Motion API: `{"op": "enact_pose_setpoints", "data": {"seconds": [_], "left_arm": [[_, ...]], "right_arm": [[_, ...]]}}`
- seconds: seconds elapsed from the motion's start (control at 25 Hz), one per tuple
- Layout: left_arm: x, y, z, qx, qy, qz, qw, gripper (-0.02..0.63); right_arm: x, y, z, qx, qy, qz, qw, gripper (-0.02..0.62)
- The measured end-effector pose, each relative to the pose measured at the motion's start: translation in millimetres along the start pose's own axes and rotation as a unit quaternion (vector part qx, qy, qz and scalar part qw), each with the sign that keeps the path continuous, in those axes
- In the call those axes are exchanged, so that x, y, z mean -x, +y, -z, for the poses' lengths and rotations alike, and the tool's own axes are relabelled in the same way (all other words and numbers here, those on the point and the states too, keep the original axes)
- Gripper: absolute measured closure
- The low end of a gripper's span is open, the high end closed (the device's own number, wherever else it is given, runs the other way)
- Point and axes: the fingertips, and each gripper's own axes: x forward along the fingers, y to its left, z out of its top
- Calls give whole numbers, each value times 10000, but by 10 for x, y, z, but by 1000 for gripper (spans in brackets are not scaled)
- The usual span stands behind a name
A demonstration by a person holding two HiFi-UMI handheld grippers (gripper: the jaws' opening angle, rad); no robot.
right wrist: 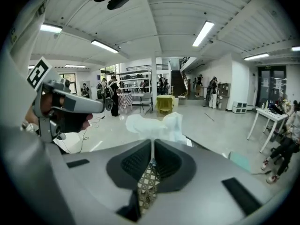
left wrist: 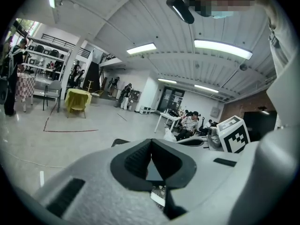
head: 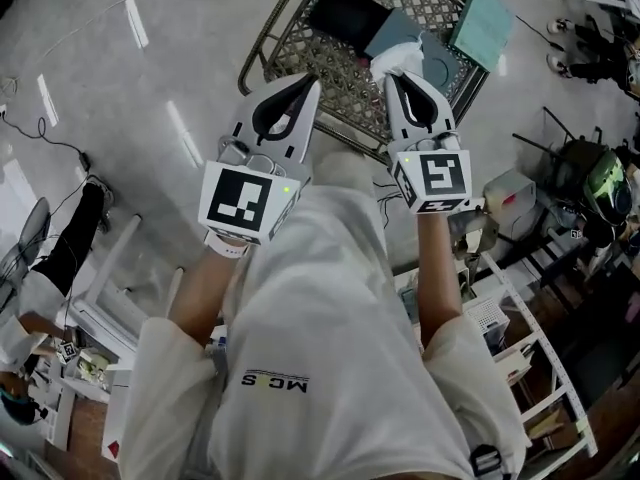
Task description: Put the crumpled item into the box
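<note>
The crumpled item (head: 392, 61) is a white wad of paper or plastic. It sticks out from the tips of my right gripper (head: 397, 76), which is shut on it over the near right part of the box (head: 272, 30), a wire-mesh basket on the floor. In the right gripper view the white crumpled item (right wrist: 157, 124) bulges just past the closed right gripper (right wrist: 153, 142). My left gripper (head: 311, 84) is shut with nothing in it, beside the right one at the basket's near rim. The left gripper view shows the left gripper (left wrist: 151, 142) with its jaws pressed together.
Inside the basket lie a black flat item (head: 346, 13) and teal sheets (head: 484, 25). A white shelving rack (head: 520, 358) and a green helmet (head: 605, 182) stand to the right. Cables (head: 45, 143) run over the floor on the left. People and tables are far off.
</note>
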Motion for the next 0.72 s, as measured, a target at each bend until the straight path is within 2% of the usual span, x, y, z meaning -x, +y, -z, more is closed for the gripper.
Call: {"op": "enact_pose_setpoints", "data": {"seconds": [0.48, 0.72], "left_arm": [[-247, 479, 471, 248, 300, -327, 9987, 581], [-328, 644, 555, 514, 373, -516, 9966, 581]], "right_arm": [[-993, -150, 314, 137, 572, -111, 9982, 560], [-1431, -295, 559, -330, 853, 30, 9958, 557]]}}
